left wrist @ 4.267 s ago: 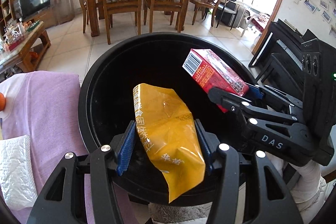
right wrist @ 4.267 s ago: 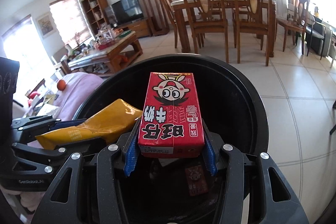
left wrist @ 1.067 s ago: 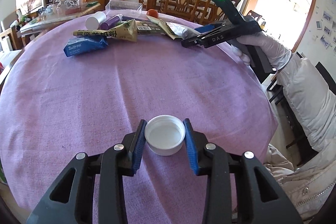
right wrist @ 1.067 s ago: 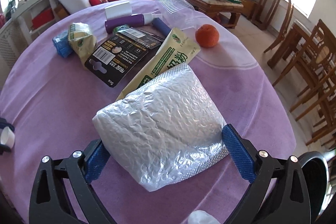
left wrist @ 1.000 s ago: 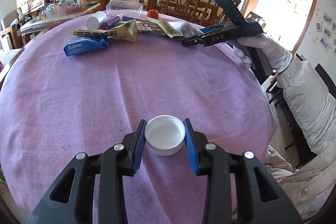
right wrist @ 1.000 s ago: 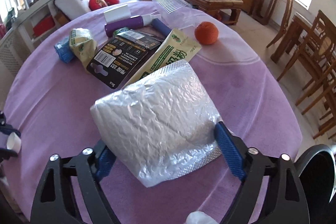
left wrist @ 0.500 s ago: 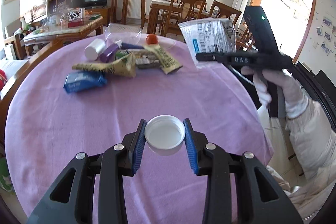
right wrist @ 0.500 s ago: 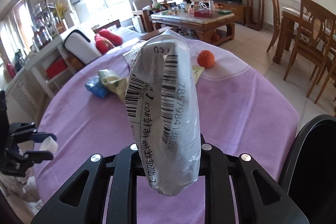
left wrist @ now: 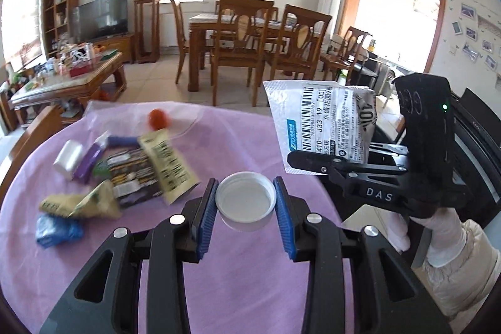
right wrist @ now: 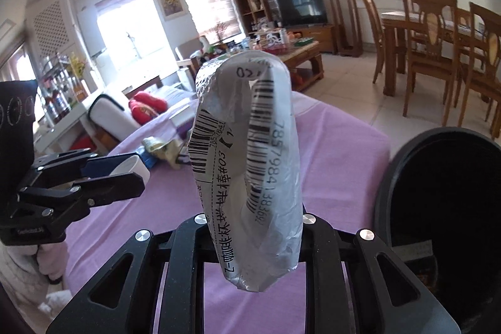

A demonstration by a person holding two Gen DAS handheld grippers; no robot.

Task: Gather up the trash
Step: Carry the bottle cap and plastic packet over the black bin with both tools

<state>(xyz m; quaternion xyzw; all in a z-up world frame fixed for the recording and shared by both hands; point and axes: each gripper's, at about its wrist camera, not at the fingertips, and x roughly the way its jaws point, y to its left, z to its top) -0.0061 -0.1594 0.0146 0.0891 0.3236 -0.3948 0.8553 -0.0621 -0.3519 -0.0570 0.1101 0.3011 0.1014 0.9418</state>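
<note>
Left tongs (left wrist: 245,202): blue pads closed on a round white plastic cap (left wrist: 245,201), held clear above the round desk under a purple cloth (left wrist: 238,133). Right tongs (right wrist: 253,227): jaws have just been closing and now pinch a crumpled silver bubble mailer with barcode labels (right wrist: 247,165), standing upright between them. Black round bin (right wrist: 444,208) at 3 o'clock in the right wrist view. Remaining wrappers (left wrist: 125,177) lie at 9 o'clock on the cloth.

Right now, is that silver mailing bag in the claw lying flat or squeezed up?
Squeezed up. The right claw is shut on the silver mailing bag, which stands folded into a narrow roll, its barcode label bent around the fold.
</note>
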